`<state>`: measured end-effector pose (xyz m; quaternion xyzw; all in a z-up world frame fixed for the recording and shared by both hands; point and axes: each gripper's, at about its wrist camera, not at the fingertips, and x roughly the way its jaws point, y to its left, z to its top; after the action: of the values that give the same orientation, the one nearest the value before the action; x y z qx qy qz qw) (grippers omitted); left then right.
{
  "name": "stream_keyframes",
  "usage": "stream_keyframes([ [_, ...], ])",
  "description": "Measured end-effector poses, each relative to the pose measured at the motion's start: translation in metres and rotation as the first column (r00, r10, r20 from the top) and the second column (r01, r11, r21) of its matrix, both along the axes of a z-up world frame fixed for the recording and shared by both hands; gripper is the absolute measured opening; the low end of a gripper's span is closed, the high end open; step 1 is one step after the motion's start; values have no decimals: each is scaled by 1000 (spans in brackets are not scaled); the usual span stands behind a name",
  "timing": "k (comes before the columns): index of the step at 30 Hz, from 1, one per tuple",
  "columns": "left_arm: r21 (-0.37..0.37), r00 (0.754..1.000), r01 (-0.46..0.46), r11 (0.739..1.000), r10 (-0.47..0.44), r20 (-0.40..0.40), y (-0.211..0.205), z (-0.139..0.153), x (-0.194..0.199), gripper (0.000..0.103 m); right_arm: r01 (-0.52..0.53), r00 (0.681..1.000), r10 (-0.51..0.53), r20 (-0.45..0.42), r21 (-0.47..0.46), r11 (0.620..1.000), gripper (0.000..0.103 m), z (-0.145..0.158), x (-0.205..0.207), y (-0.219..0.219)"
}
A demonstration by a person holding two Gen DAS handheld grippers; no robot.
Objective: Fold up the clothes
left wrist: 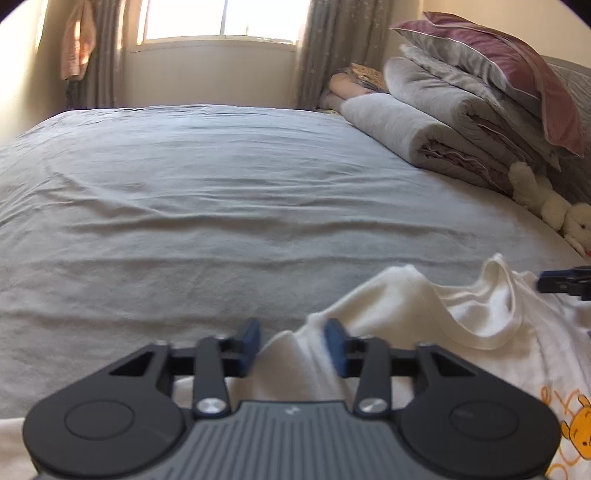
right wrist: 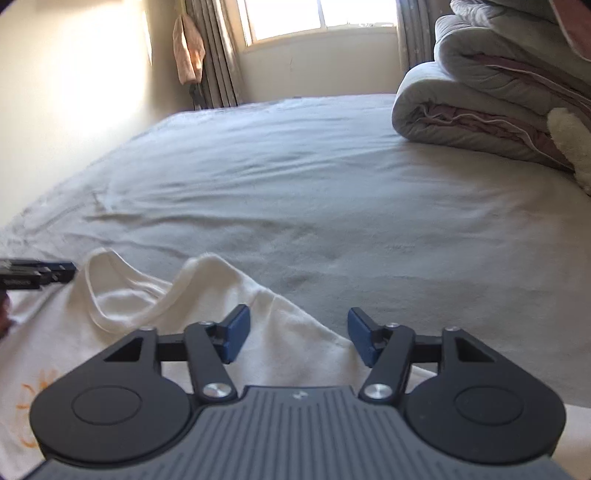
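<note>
A white cotton T-shirt point(left wrist: 424, 317) with an orange cartoon bear print point(left wrist: 578, 432) lay rumpled at the near edge of a wide bed covered by a pale grey-blue wrinkled sheet point(left wrist: 207, 192). Its ribbed neckline point(left wrist: 476, 325) stood up in a loose loop between the 2 tools.

The left tongs point(left wrist: 291, 343) sat low over the shirt's left shoulder. A raised ridge of white fabric ran between the 2 blue pads point(left wrist: 334, 345); the pads flanked it with a visible gap on the left side, and the frames did not show clearly whether they pressed on it. The tongs were drawn narrow.

The right tongs point(right wrist: 297, 338) hovered over the shirt's other shoulder, its blue pads point(right wrist: 236, 332) standing moderately apart. White cloth lay beneath and between them, but neither pad pressed on it. In the right wrist view the left tongs' tip point(right wrist: 55, 273) showed at the left edge beside the neckline.

At the bed's head a stack of folded grey quilts point(left wrist: 436, 122) with mauve lining carried a mauve-and-grey pillow point(left wrist: 498, 62). A cream plush toy point(left wrist: 554, 210) lay against the stack. Grey curtains point(left wrist: 332, 48) framed a bright window point(left wrist: 221, 18), and a peach garment point(left wrist: 75, 48) hung by the left curtain.
</note>
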<state>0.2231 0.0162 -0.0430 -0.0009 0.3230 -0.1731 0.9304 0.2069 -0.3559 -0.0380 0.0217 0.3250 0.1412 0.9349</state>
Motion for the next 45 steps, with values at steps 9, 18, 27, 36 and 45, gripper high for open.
stream_keyframes([
  [9,171,986,-139,975,121,114,-17,-6,-13,9,136,989,-125,79,-159,978,4,-10,-13,17],
  [18,39,990,-96,995,91,111,-25,27,-30,15,88,988,-60,144,-194,977,22,23,-31,46],
  [27,16,999,-41,999,40,8,-53,-6,15,3,-31,999,36,27,-183,983,22,-9,16,90],
  [36,-8,997,-76,997,76,21,-50,3,22,9,32,999,-26,42,-133,991,26,-3,31,83],
  [45,-101,999,-40,994,43,29,-43,21,-60,48,17,999,-13,32,-108,994,56,19,-44,102],
])
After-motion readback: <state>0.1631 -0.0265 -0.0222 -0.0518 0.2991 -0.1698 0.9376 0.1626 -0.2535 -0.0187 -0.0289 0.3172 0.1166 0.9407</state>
